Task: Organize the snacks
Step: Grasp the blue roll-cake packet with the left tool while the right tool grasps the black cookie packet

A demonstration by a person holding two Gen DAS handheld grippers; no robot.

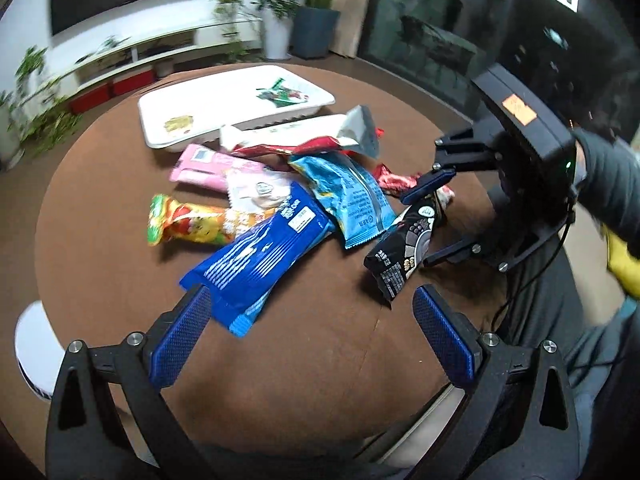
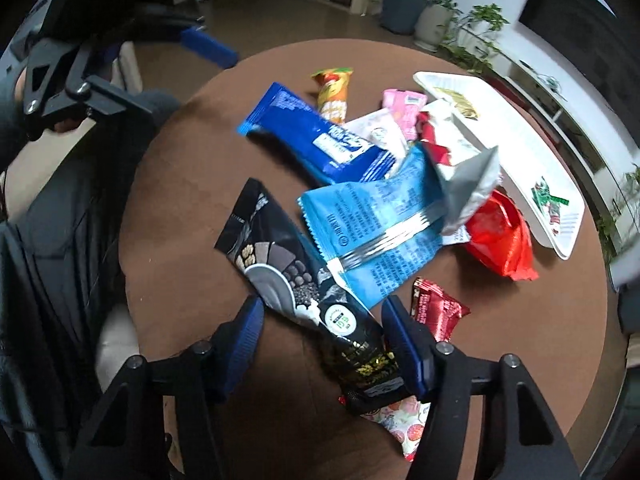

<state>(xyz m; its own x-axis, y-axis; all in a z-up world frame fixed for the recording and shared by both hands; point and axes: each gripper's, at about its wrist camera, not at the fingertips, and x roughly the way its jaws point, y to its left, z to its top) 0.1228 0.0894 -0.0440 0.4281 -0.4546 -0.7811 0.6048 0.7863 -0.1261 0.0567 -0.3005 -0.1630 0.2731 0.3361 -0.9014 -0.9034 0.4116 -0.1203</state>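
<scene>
Right fingers [image 2: 404,344] wide around the black packet [image 2: 304,280]; left fingers [image 1: 180,336] wide, above the table [image 1: 100,280].

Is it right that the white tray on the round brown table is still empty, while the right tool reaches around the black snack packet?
Not quite. The white tray already holds two small snacks: a gold one and a green one, as the left wrist view shows. The right tool does straddle the black snack packet.
</scene>
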